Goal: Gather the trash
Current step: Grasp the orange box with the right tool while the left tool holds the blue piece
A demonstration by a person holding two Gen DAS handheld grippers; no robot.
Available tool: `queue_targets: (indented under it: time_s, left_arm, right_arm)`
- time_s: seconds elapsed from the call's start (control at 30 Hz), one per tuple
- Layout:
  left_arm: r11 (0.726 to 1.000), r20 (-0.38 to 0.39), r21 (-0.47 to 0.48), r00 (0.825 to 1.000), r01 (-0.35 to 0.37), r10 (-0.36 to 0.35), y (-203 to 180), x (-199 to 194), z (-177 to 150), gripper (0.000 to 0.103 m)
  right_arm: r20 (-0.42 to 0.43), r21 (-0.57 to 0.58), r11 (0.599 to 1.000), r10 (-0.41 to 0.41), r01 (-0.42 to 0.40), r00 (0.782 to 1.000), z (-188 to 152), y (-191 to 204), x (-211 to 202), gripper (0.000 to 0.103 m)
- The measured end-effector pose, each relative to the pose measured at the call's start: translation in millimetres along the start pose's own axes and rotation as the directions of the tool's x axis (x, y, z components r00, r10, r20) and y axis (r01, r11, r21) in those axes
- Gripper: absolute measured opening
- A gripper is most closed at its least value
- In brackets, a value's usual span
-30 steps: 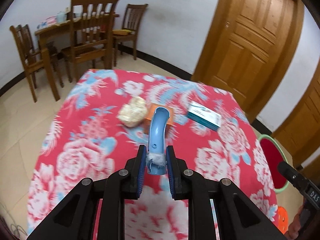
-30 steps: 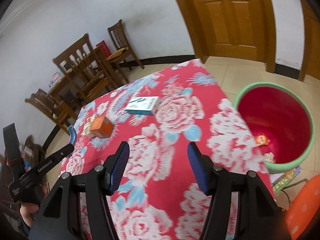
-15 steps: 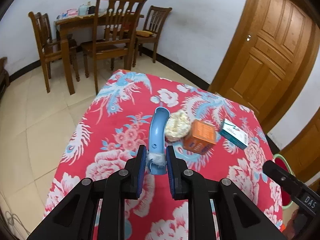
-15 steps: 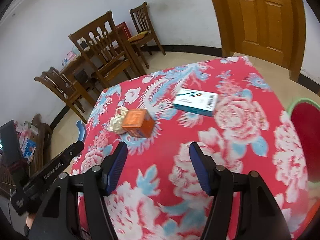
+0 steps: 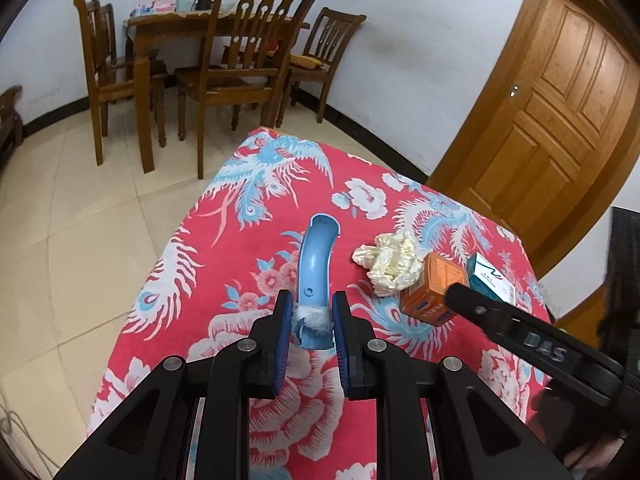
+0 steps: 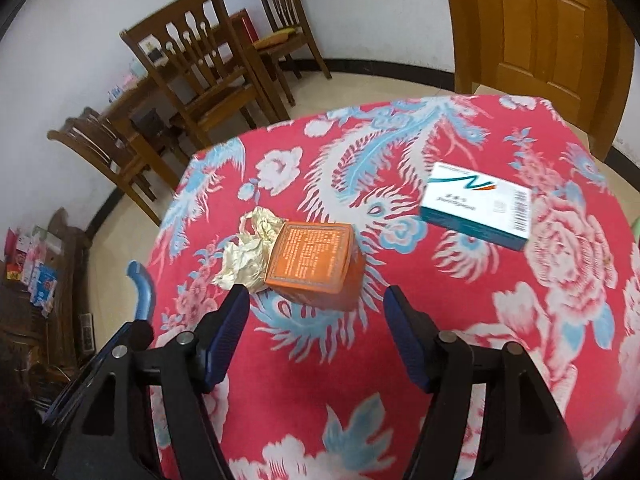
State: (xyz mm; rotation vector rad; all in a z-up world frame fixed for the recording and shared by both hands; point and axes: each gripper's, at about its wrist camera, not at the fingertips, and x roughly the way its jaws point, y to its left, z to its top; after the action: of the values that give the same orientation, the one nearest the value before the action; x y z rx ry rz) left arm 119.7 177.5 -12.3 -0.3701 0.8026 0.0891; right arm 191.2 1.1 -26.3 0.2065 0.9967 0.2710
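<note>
the right gripper had swung from the bin toward the orange cardboard box, its empty jaws just widening, likely the next pickup; the left gripper clenched the curved blue plastic handle.

- White walls with a dark skirting strip along the bottom.
- Pale beige tiled floor.
- Panelled wooden door beyond the bench's far corner.
- Dark wooden dining table against the wall, small items on top, wooden chairs around it.
- Low wooden shelf with packets at the left wall.
</note>
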Motion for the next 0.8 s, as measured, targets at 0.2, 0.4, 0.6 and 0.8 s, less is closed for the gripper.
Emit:
queue_targets:
  time_s: [0.2,0.4,0.6,0.8]
  left_arm:
    - [1.0,-0.005,-0.014,1.0,0.014,-0.014,7.2,5.8,2.2,0.02]
    - [1.0,-0.009,-0.013,1.0,0.024,-0.024,7.1,7.3,1.8,0.02]
    - [1.0,-0.011,-0.008,0.999,0.03,-0.03,5.0,6.1,0.6,0.02]
    - [0.999,-0.016,0.001,0.999,0.041,-0.04,-1.5,3.6,-1.5,0.02]
  right_arm:
    - [0.005,-0.034,0.998,-0.058,0.058,0.998,6.7,8.0,17.2,0.07]
    - [-0.024,-0.039,0.996,-0.082,0.081,0.996,12.2,7.3,36.4,0.07]
    - [-0.031,-0.025,0.998,-0.053,0.053,0.998,7.9,-2.5,36.1,0.056]
    - [-0.007,-0.004,1.0,-0.019,0.019,1.0,2.7,-15.9,14.8,0.055]
